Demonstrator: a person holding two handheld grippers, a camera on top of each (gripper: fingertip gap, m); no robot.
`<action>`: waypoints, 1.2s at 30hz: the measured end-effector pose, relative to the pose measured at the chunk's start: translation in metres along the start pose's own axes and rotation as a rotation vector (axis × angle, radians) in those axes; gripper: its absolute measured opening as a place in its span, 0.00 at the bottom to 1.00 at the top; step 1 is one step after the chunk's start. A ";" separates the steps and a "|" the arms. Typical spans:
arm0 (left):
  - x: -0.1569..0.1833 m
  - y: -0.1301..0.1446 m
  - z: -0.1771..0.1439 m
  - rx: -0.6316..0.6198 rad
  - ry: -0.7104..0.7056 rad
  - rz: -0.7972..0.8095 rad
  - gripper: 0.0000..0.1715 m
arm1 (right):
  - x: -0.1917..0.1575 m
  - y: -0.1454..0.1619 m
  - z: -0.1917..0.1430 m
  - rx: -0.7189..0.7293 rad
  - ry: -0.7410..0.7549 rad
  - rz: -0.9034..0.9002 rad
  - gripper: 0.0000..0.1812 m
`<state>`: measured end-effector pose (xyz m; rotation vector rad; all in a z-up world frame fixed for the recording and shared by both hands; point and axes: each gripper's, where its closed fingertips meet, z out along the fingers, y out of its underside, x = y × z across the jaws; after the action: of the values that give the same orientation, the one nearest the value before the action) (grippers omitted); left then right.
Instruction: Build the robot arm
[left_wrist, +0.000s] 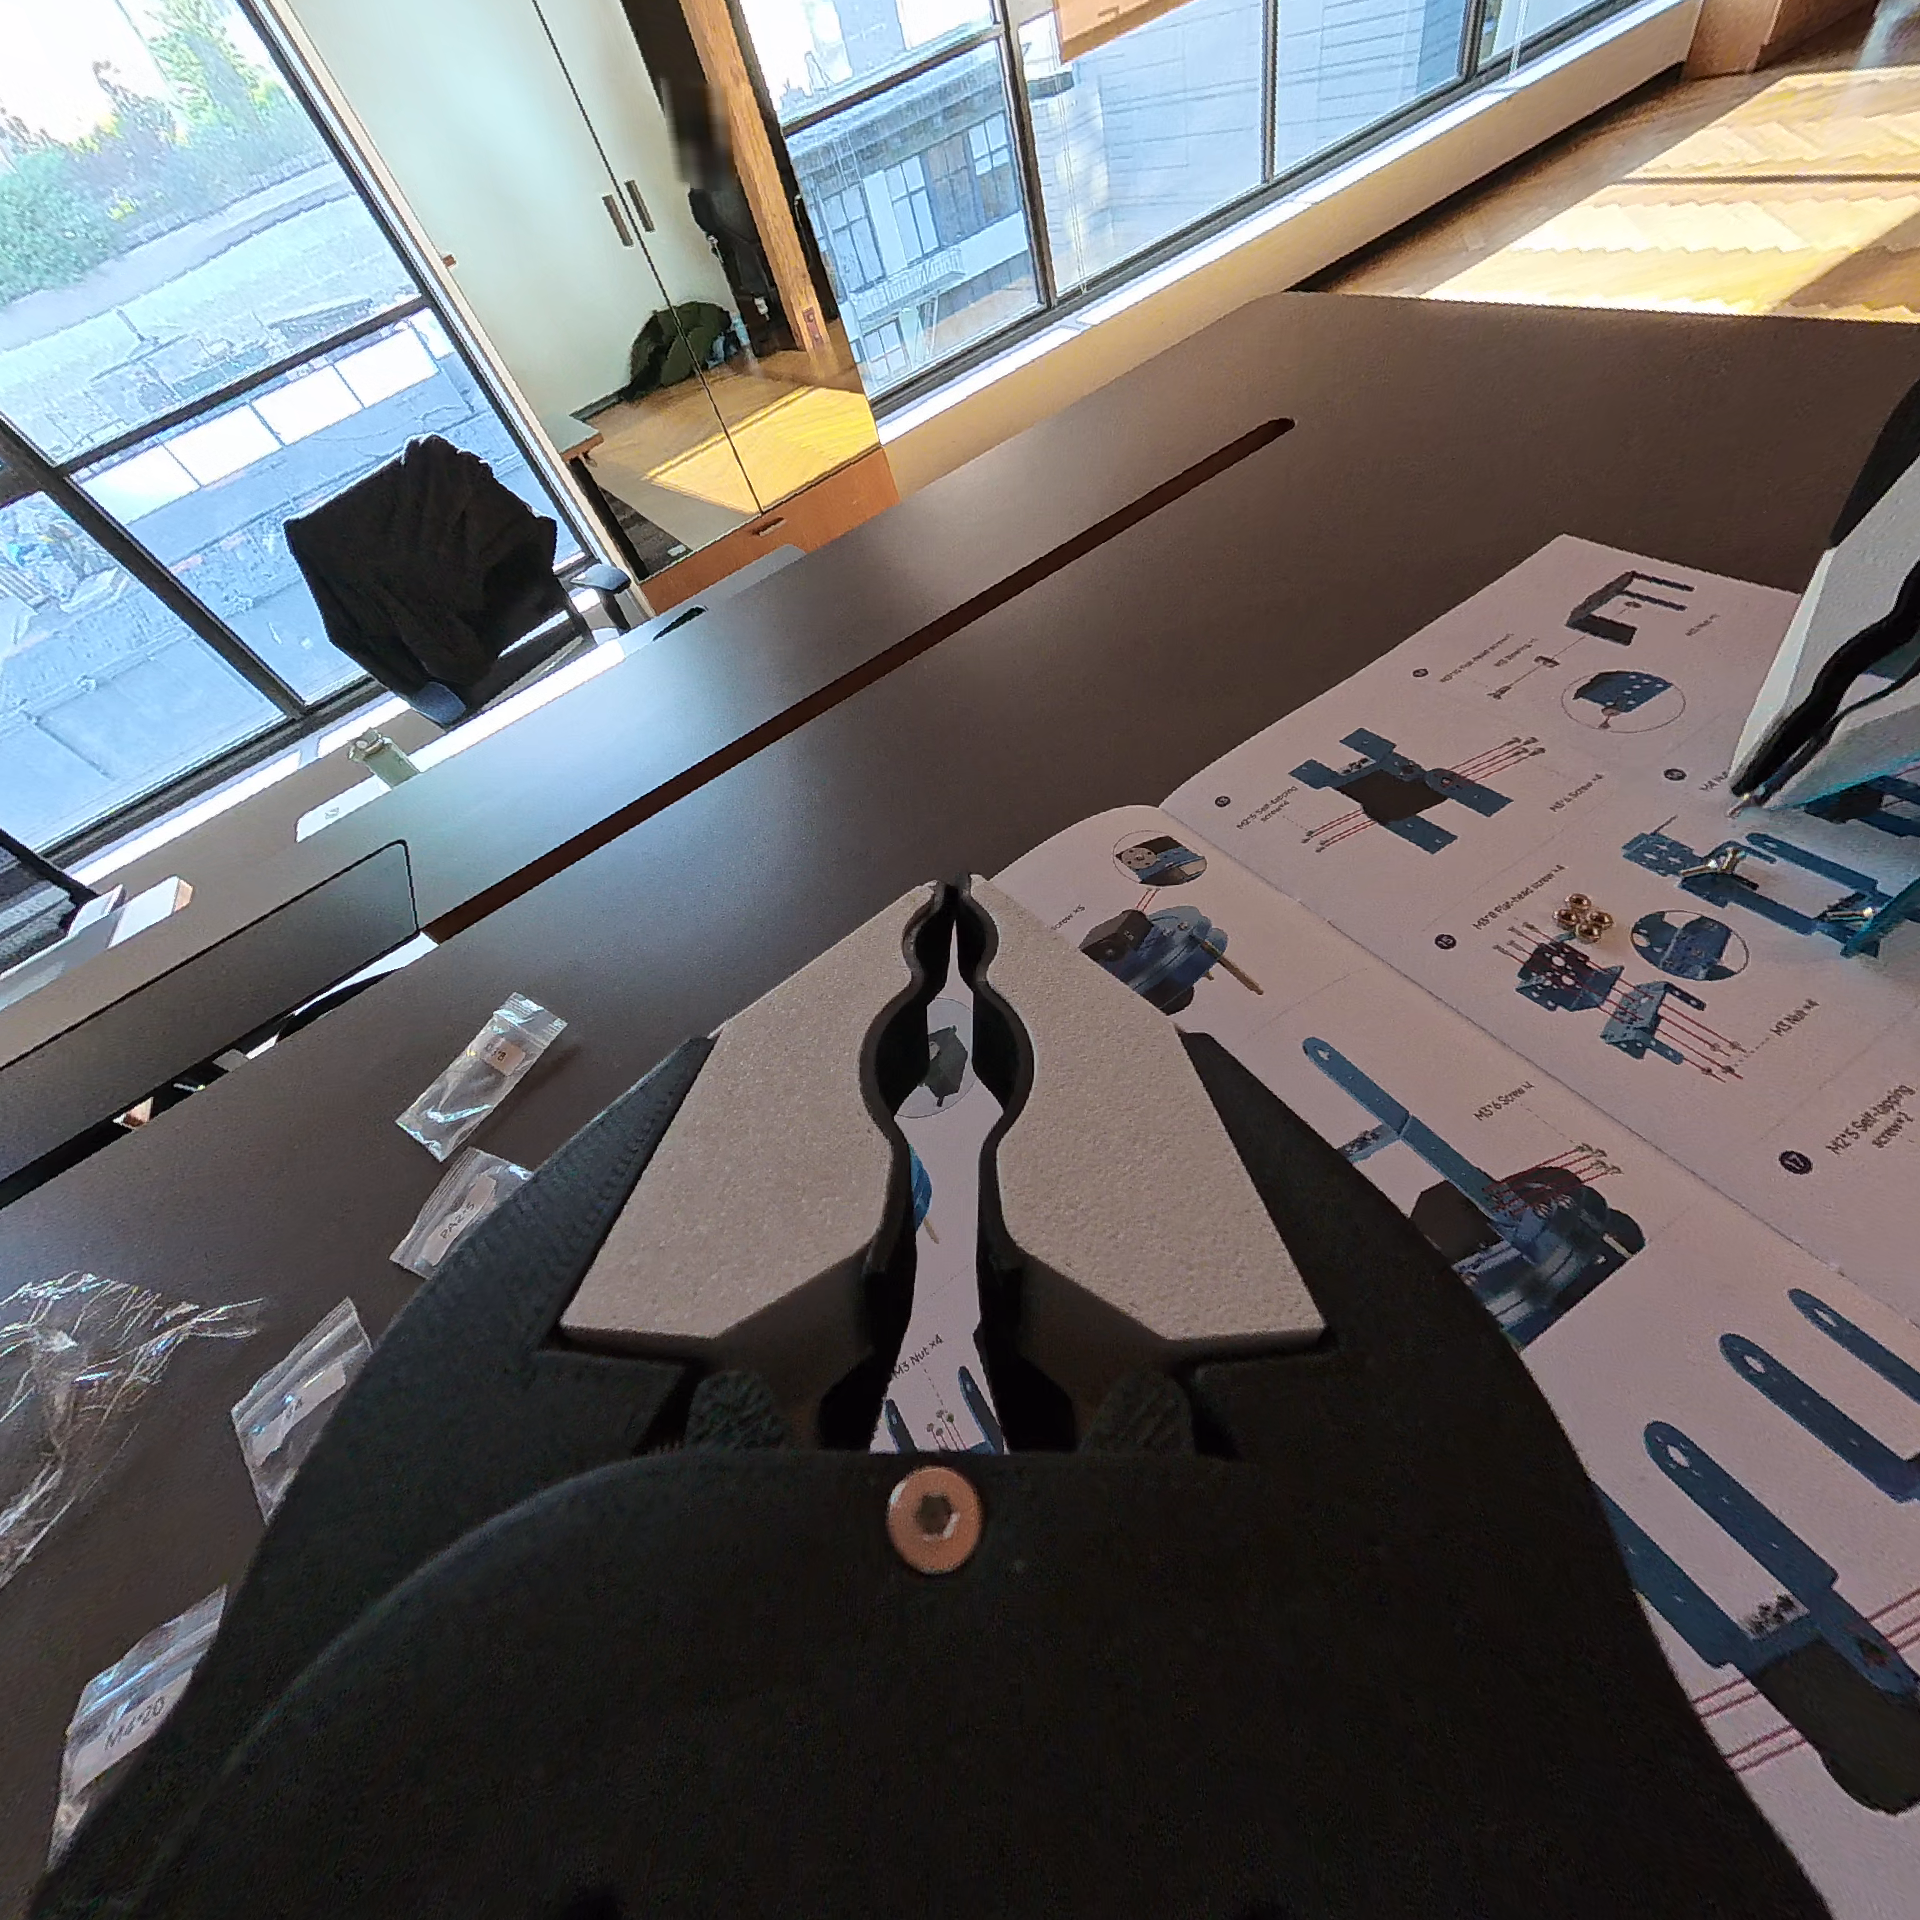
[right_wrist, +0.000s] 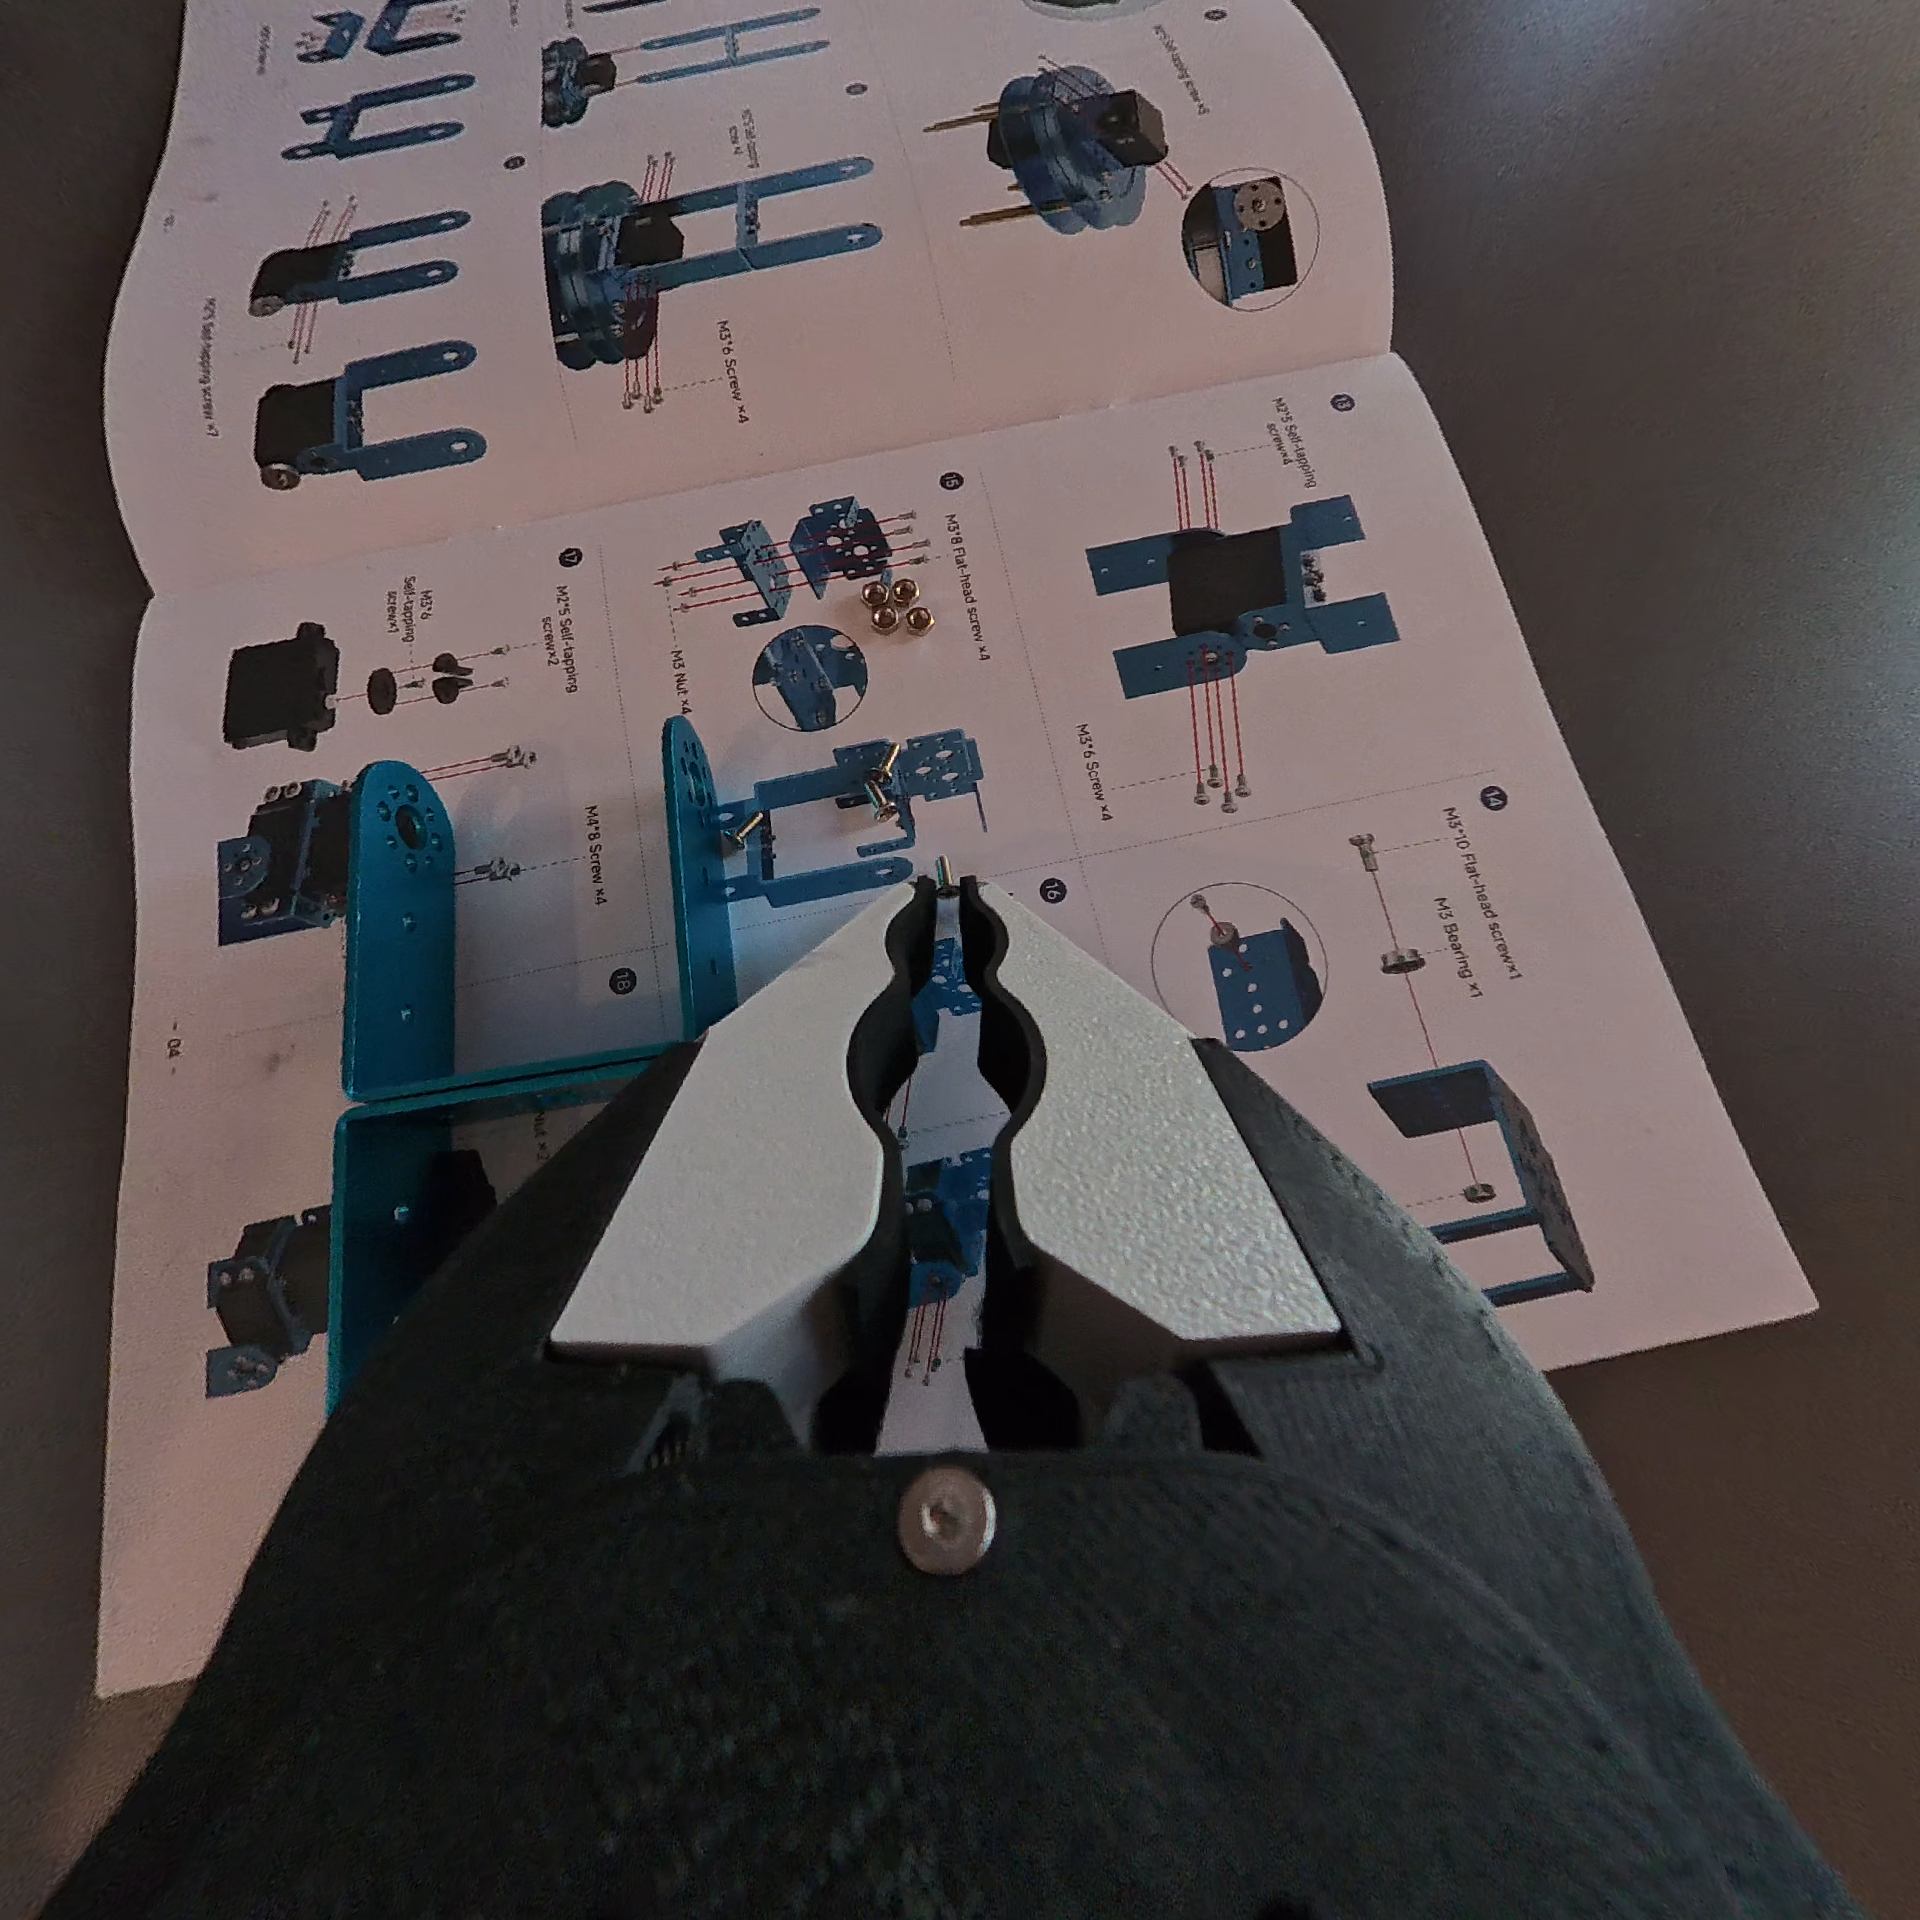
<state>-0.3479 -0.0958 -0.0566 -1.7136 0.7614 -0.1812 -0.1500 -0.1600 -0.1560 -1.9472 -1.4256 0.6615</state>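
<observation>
Behind your dark matte bench (left_wrist: 1143, 582): tall windows onto a street, wood flooring, and a chair draped with a black jacket (left_wrist: 426, 571).

1. Open white assembly booklet (right_wrist: 1039, 436), printed with blue part diagrams, lying flat on the bench under both tools.
2. Your left hand-held gripper (left_wrist: 958, 894), black body with grey textured fingers: tips closed together, nothing between them, raised over the booklet's left edge.
3. Your right hand-held gripper (right_wrist: 943, 883), same build: fingers drawn narrow, pinching a small silver screw (right_wrist: 943, 871) at the very tips, just above the booklet.
4. Blue anodised metal bracket with upright perforated arms (right_wrist: 400, 935), standing on the booklet just left of the right gripper.
5. Small clear zip bags with white labels (left_wrist: 483, 1070), scattered on the bench left of the left gripper, beside crumpled clear film (left_wrist: 83, 1361).
6. Three loose silver screws (right_wrist: 878, 795) on the booklet, near the held one.
7. Four brass hex nuts (right_wrist: 899, 606), clustered touching, farther up the page.
</observation>
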 end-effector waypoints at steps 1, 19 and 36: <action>0.000 0.000 0.000 -0.001 0.001 0.000 0.00 | 0.000 -0.001 -0.001 0.009 -0.001 -0.002 0.02; 0.205 -0.051 -0.010 -0.192 0.615 -0.179 0.07 | -0.014 0.027 -0.110 0.154 0.314 0.030 0.00; 0.271 -0.006 0.025 -0.571 0.567 -0.250 0.12 | -0.007 0.043 -0.096 0.151 0.264 -0.013 0.00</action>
<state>-0.1229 -0.2301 -0.1322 -2.3407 1.0777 -0.6988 -0.0564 -0.1941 -0.1225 -1.8290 -1.1902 0.4708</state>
